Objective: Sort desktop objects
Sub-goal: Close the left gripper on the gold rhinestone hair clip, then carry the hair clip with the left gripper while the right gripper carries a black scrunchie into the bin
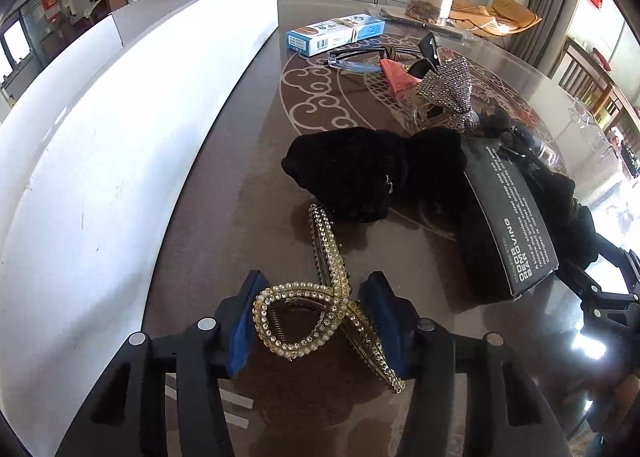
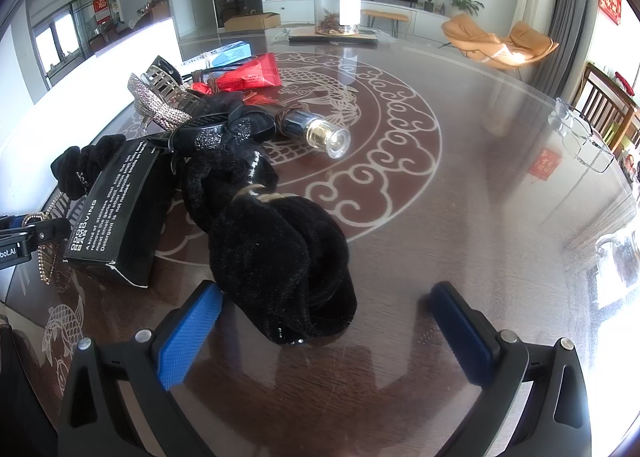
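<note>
My left gripper (image 1: 316, 321) is shut on a gold rhinestone hair claw (image 1: 320, 297), its blue pads against both sides of the clip, low over the table. Beyond it lie a black velvet scrunchie (image 1: 360, 173) and a black box (image 1: 508, 217). My right gripper (image 2: 324, 337) is open and empty, its fingers straddling the near end of another black velvet scrunchie (image 2: 280, 253) that lies on the table. The black box (image 2: 116, 217) lies to the left of it. A small metal flashlight (image 2: 320, 133) and a silver rhinestone bow clip (image 2: 160, 105) lie further back.
A white bin wall (image 1: 120, 137) curves along the left of the table. A blue carton (image 1: 336, 33), glasses (image 1: 360, 57), a red packet (image 2: 252, 73) and a clear jar (image 2: 338, 5) lie at the far side. Clear glasses (image 2: 580, 137) lie at the right.
</note>
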`<state>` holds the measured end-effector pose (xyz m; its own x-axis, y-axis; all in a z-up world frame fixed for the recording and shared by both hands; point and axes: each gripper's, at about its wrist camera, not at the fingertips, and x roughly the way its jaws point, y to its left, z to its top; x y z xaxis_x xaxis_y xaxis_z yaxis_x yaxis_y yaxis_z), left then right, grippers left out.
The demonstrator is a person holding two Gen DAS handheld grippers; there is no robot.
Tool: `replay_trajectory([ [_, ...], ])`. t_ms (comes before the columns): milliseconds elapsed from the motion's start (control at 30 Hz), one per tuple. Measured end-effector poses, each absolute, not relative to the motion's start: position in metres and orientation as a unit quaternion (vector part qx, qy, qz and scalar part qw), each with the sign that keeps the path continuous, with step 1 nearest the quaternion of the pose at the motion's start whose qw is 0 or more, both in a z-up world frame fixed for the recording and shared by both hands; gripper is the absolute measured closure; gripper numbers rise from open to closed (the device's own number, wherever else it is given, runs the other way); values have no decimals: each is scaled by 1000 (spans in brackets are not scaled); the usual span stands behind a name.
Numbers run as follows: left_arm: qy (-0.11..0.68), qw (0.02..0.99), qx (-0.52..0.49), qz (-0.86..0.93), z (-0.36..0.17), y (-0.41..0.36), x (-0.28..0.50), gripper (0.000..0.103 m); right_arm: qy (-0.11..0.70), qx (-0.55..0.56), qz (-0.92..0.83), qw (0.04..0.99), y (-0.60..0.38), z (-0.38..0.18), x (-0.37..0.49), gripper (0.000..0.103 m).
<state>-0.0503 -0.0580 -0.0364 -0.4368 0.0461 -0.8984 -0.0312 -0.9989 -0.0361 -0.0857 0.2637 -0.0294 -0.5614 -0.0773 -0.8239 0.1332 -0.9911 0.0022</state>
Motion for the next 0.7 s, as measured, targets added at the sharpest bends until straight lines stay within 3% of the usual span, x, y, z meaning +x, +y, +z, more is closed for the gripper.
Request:
replay_trajectory([
  [233, -1, 67, -540, 839, -32, -48, -33, 50, 87, 515, -833, 182, 245, -17, -115, 1],
  [267, -5, 71, -540, 839, -32, -48, -31, 50, 94, 512, -832, 191, 241, -15, -118, 5],
  [300, -10, 75, -540, 838, -31, -48, -30, 50, 98, 510, -830, 203, 237, -15, -120, 10],
  [367, -19, 78, -538, 839, -29, -50, -25, 50, 103, 522, -817, 222, 231, -17, -122, 51],
  [433, -31, 83, -531, 842, -24, -54, -18, 50, 104, 519, -819, 220, 231, -14, -116, 65],
  [700, -65, 106, -494, 861, 10, -66, 10, 50, 37, 520, -827, 212, 262, 3, -59, 65],
])
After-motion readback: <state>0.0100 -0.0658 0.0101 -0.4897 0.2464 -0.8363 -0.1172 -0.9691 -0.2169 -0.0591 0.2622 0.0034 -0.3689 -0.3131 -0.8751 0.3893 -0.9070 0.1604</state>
